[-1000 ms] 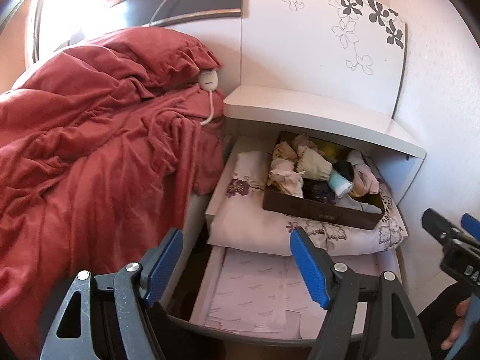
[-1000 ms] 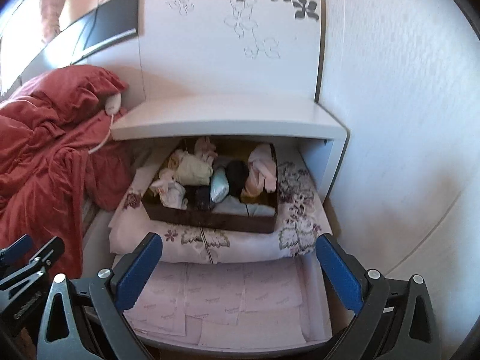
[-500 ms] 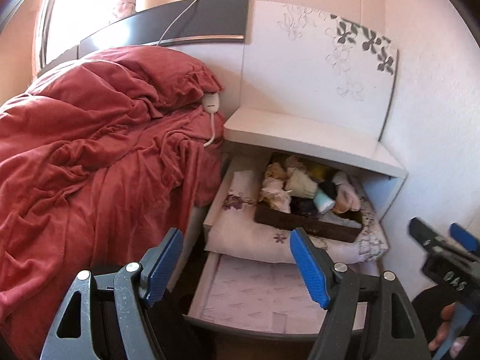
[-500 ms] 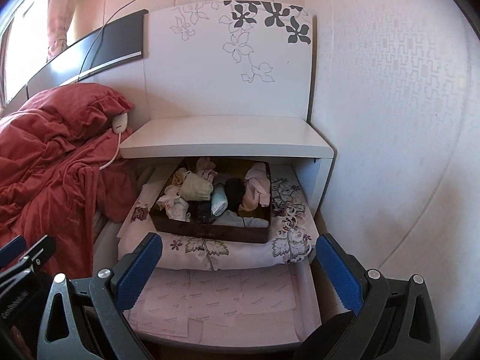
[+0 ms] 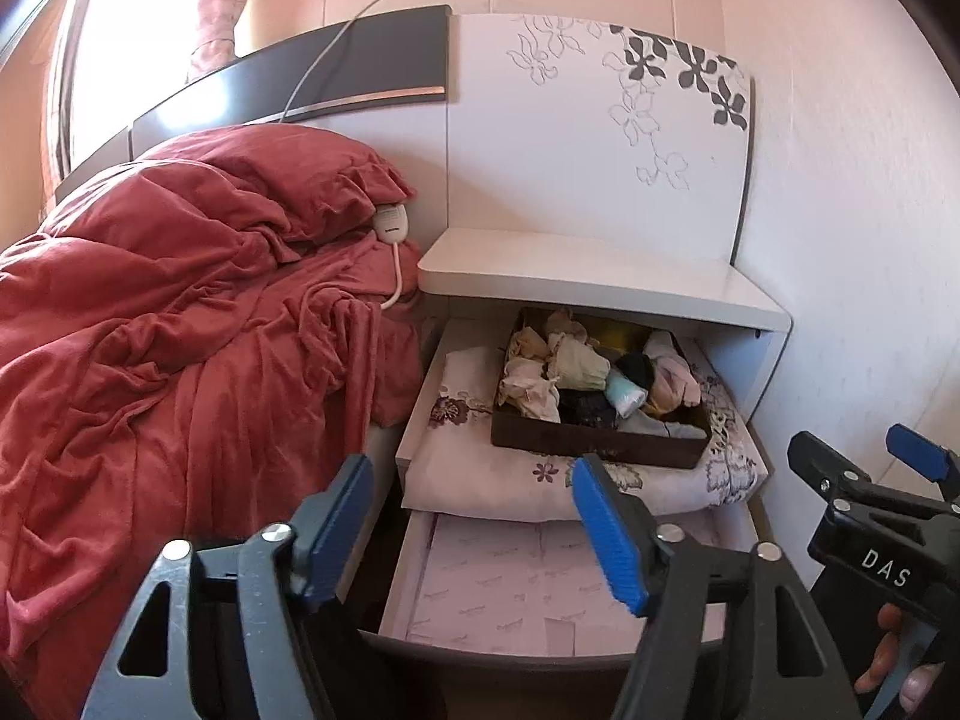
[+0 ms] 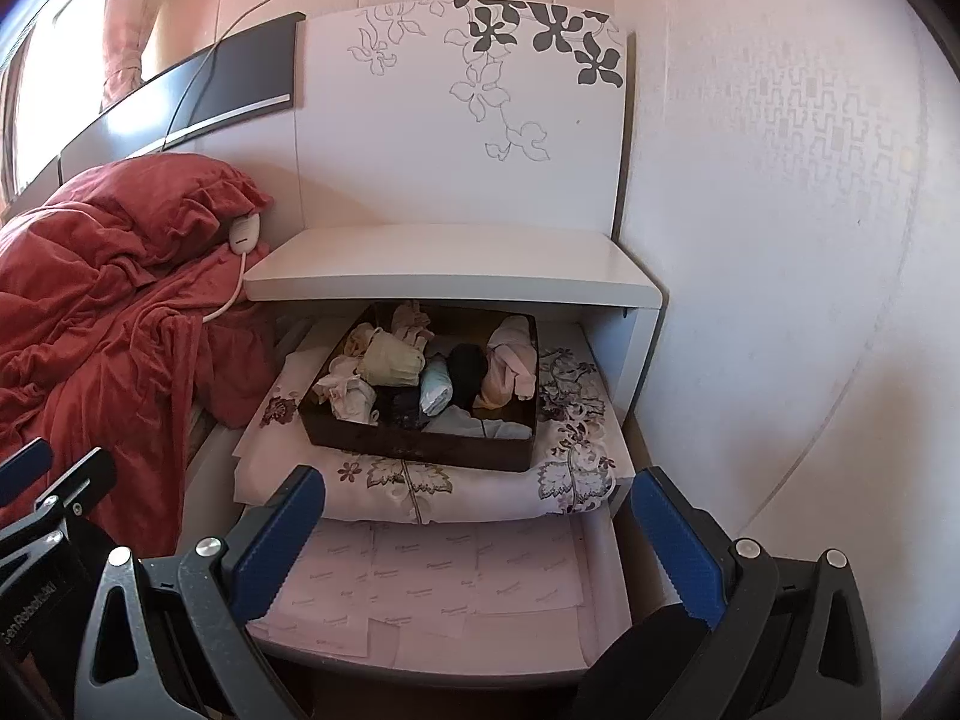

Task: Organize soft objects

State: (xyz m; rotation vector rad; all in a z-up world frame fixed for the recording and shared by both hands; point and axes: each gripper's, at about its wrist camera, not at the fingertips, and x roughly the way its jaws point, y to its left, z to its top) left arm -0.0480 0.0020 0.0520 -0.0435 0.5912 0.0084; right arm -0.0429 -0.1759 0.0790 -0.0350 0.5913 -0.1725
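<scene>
A dark brown box (image 5: 600, 438) (image 6: 420, 438) packed with several rolled socks and small soft garments sits on a folded floral sheet (image 5: 480, 474) (image 6: 570, 450) in the open upper drawer of a white nightstand (image 5: 600, 276) (image 6: 444, 270). My left gripper (image 5: 474, 528) is open and empty, well back from the drawers. My right gripper (image 6: 480, 534) is open and empty, also back from them. It shows at the right edge of the left wrist view (image 5: 864, 468).
A lower drawer (image 5: 540, 594) (image 6: 450, 588) stands pulled out, lined with pink patterned paper. A bed with a rumpled red blanket (image 5: 180, 330) (image 6: 90, 300) lies to the left. A white corded controller (image 5: 391, 225) rests on the blanket. A wall (image 6: 780, 240) closes the right side.
Both grippers have pulled back and tilted up from the drawers. The nightstand looks smaller, and more of the headboard and wall shows. Nothing was grasped.
</scene>
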